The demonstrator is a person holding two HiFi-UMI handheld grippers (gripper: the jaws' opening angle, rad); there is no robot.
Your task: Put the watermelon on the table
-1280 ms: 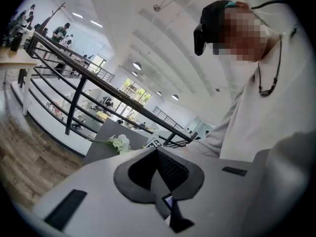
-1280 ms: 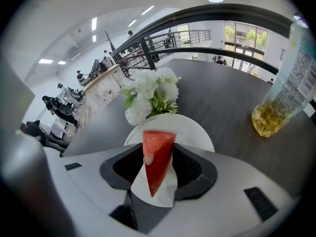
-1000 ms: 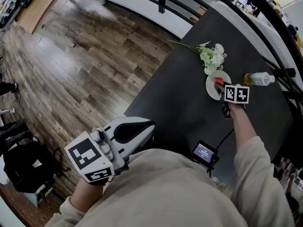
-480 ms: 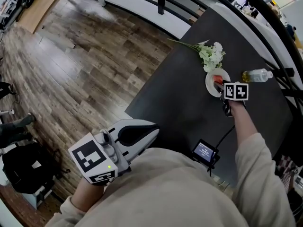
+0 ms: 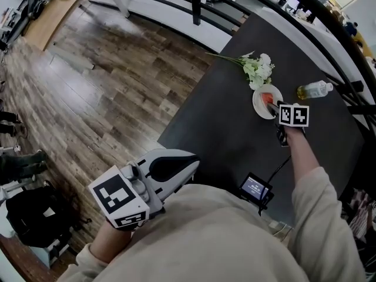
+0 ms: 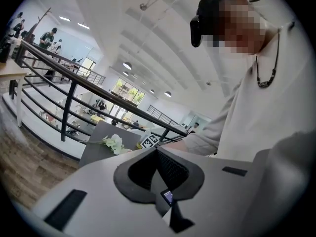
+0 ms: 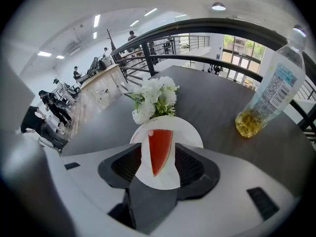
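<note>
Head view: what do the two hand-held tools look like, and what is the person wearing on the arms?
The left tool and right tool have smooth white shells with black ribbed pads inside. Each carries a cube of black-and-white square markers. The sleeves are loose and cream-coloured; a thin black cable hangs by the right one.

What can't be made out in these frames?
Head view: the right gripper covers part of the plate and watermelon.
Right gripper view: the bottle label's print is too small to read.
Head view: the screen by the table edge is too small to read.
</note>
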